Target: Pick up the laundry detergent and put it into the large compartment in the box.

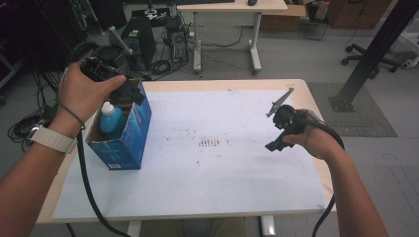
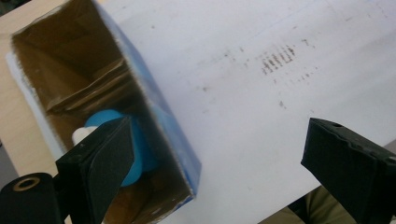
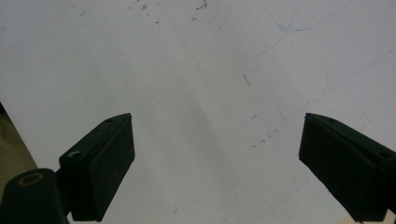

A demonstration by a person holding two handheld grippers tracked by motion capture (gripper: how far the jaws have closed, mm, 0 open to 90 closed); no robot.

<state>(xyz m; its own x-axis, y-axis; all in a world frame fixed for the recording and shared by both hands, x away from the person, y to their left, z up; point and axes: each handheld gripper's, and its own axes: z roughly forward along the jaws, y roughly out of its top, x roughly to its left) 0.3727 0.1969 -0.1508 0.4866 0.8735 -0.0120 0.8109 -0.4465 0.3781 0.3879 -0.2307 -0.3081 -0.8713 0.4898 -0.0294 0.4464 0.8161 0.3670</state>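
Note:
An open-topped blue cardboard box (image 1: 129, 138) stands at the left side of the white tabletop (image 1: 217, 182). Inside it lies a blue bottle (image 1: 111, 122) with a white cap. My left gripper (image 1: 129, 92) hovers just above the box's rim, open with nothing between its jaws. In the left gripper view the box (image 2: 175, 144) sits below the left jaw, and the bottle (image 2: 142, 154) shows partly behind that jaw. My right gripper (image 1: 275, 144) hangs over the right part of the table, pointing down, open and empty. In the right gripper view, bare white surface (image 3: 210, 70) lies between that gripper's (image 3: 215, 144) jaws.
Dark smudges (image 1: 209, 142) mark the middle of the tabletop. Beyond the far edge stand a desk (image 1: 232, 10), a computer tower (image 1: 139, 42) and loose cables on the floor. A black post (image 1: 375, 49) and an office chair (image 1: 368, 57) stand at the back right.

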